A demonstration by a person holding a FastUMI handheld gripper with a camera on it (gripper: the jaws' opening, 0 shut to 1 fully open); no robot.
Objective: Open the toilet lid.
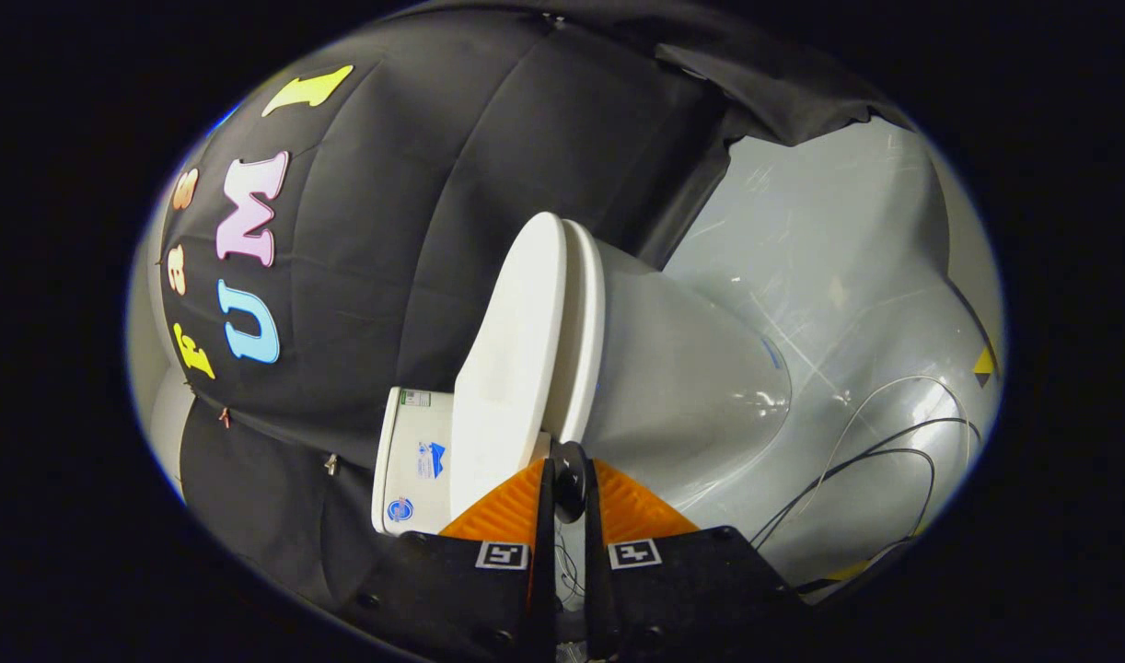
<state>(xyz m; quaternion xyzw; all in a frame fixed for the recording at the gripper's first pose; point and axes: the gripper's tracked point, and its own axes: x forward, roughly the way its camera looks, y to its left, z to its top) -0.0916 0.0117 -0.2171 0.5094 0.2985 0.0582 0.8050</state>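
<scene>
The view is rolled on its side, so the white plastic toilet [673, 387] looks tipped over. Its smooth white oval lid [516, 359] lies flat on the white seat ring [583, 341], with only a thin line between them. So the lid is not open yet. The white tank [411, 460] sits behind the lid, next to the black cloth wall [415, 230]. The toilet stands on a shiny grey floor [829, 276], and thin black cables [894, 460] lie on that floor near the bowl.

The gripper [569, 483] is right at the rim of the toilet, where the lid and seat meet. Its two fingers are close together, with just a narrow gap between them. A small dark round part shows in that gap. It is hard to tell if the fingers are pressing on the lid edge or only touching it.

The step in hand looks like getting a hold on the lid edge. Next, the gripper likely needs to catch the lid alone, not the seat, and swing it up toward the tank.
</scene>
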